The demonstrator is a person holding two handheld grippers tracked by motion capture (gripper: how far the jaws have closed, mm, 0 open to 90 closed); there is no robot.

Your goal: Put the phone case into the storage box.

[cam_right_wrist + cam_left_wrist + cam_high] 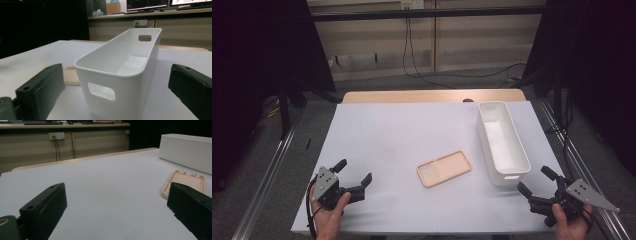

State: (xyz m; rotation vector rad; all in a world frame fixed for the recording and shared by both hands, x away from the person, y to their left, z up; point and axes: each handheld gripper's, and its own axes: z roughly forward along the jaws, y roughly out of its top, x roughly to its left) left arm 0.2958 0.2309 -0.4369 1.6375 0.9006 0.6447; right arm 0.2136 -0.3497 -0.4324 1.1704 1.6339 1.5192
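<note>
Risk judged: phone case (444, 168) thin and flat on the white table cover (392, 135), so likely to skid or slip out if pinched at a shallow angle. Looked peach-coloured, open side up, camera cutout showing. Lay just left of the white bin (502, 142), apart from it. Left gripper (353, 176) and right gripper (536, 182), both wide open, empty, well short of the case.
</note>
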